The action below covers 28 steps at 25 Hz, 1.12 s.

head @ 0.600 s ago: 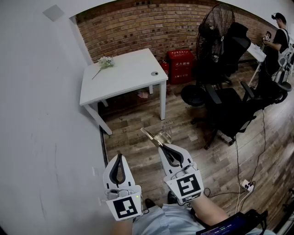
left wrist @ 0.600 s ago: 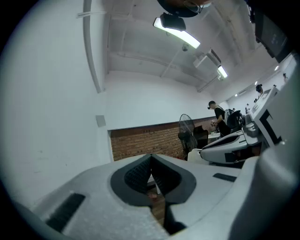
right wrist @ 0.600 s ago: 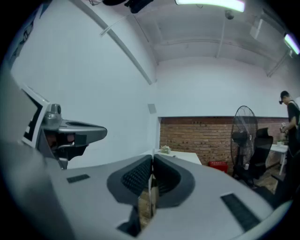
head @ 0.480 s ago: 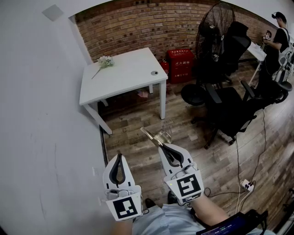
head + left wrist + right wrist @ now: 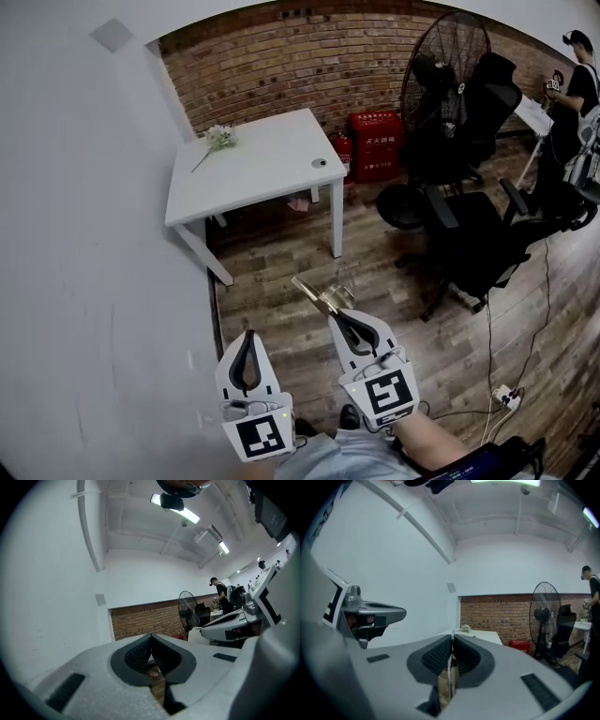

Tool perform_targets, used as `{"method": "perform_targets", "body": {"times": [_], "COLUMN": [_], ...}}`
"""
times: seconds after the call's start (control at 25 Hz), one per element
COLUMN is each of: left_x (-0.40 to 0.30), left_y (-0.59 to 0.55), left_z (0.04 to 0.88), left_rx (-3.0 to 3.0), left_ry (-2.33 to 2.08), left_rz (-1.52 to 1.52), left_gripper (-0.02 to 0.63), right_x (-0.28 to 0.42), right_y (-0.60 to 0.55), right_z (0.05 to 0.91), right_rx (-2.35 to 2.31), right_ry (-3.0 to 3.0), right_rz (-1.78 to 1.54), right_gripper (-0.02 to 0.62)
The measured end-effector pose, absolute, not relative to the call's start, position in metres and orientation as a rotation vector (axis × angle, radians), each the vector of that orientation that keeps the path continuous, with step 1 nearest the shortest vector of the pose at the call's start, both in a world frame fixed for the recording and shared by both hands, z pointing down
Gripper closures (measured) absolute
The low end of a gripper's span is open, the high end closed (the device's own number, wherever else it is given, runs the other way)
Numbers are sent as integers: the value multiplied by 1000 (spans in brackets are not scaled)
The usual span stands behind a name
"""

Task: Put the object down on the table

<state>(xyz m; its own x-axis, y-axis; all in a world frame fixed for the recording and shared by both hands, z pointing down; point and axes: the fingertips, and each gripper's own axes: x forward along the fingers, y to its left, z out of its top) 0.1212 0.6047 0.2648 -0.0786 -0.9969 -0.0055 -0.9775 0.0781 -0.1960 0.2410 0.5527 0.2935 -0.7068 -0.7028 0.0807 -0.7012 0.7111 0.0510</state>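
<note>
A room with a wooden plank floor (image 5: 281,281); a plain white wall (image 5: 94,234) runs along the left of the left gripper (image 5: 248,335), and a red brick wall (image 5: 281,66) closes the far end ahead of both grippers. A white table (image 5: 262,169) stands against the brick wall, well ahead of the grippers; on it lie a sprig of pale flowers (image 5: 220,138) at the far left and a small round item (image 5: 320,162) near the right edge. To the right of the table sits a red cabinet (image 5: 375,141); further right are a black pedestal fan (image 5: 450,66) and black office chairs (image 5: 478,234); a person (image 5: 572,94) stands at the far right edge.

The right gripper (image 5: 336,314) is clamped on a thin, partly clear object (image 5: 322,293) that juts forward past its tips; in the right gripper view the object's edge (image 5: 449,672) shows as a pale sliver pinched between the pads. The object is held over the floor, well short of the table. The left gripper's jaws are pressed together with nothing between them; it hangs just left of the right gripper.

Compared with half a second ago, both grippers sit a little lower in the head view and the table and fan have slid slightly down and right; the object stays in the same grip, no nearer the table.
</note>
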Motion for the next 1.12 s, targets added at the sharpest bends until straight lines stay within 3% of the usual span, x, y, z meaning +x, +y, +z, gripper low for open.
{"method": "perform_targets", "body": {"times": [0.52, 1.12], "left_x": [113, -3], "left_y": [561, 430], "left_z": [276, 291], "left_rx": [-2007, -2043], "left_ry": [2260, 2233], "left_rz": [-247, -246], "left_gripper": [598, 598], "right_x": [233, 125], "right_y": [503, 378], "right_z": [306, 325], "right_rx": [1094, 1143], "right_ry": [-2813, -2772], "right_rz": [18, 27], "right_gripper": [573, 574]}}
